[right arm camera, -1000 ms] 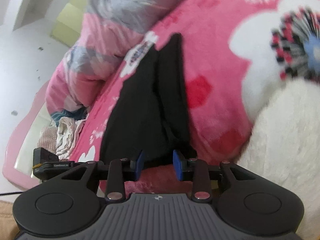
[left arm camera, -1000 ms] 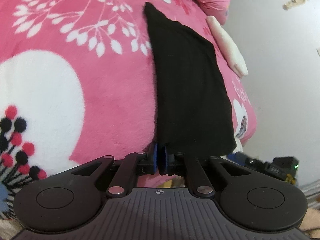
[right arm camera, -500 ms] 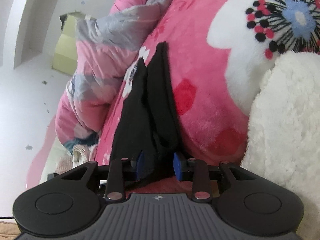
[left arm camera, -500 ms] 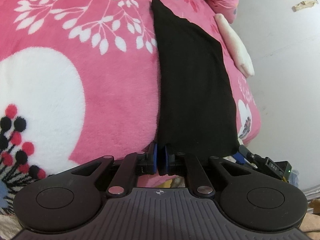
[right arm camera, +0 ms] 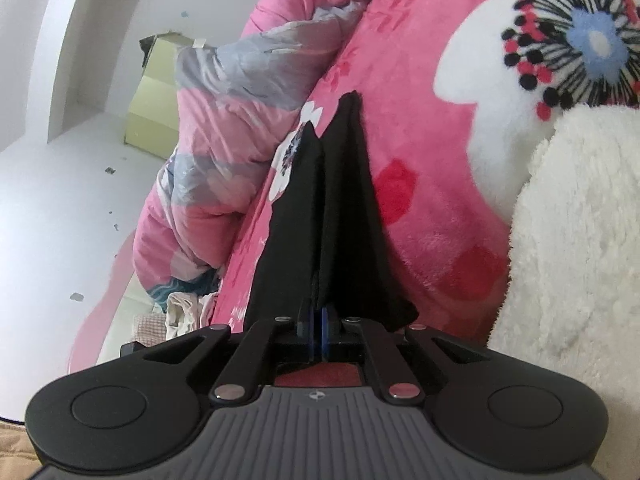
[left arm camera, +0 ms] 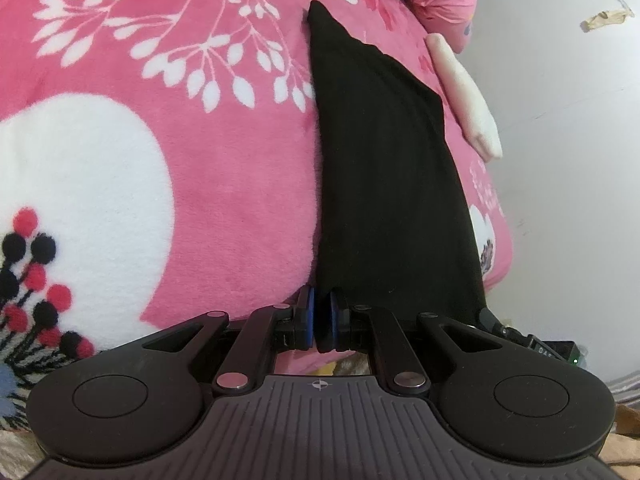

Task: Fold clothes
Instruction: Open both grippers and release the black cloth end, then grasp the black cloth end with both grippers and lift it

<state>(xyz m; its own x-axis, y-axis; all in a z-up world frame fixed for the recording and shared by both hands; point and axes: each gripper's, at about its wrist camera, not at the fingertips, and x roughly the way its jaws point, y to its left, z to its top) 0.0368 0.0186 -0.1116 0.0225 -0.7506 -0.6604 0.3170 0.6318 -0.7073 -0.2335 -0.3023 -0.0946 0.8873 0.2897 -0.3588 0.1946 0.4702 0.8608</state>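
Observation:
A long black garment [left arm camera: 384, 168] lies stretched along the right edge of a pink flowered blanket [left arm camera: 192, 152] in the left wrist view. My left gripper [left arm camera: 320, 312] is shut on its near left corner, the cloth pinched between the blue pads. In the right wrist view the same black garment [right arm camera: 340, 216] runs away from me in folds, narrowing to a point. My right gripper [right arm camera: 318, 324] is shut on its near edge, the blue pads pressed together with black cloth between them.
A white fluffy garment [right arm camera: 572, 260] lies at the right of the right wrist view. A crumpled pink and grey quilt [right arm camera: 224, 128] is heaped at the left, over a white floor. A folded white item [left arm camera: 464, 96] lies beyond the black garment. The blanket drops off at the right [left arm camera: 496, 248].
My right gripper's jaws closed onto the black garment's near edge, and the view tilted upward. The left gripper kept its grip and stayed in place.

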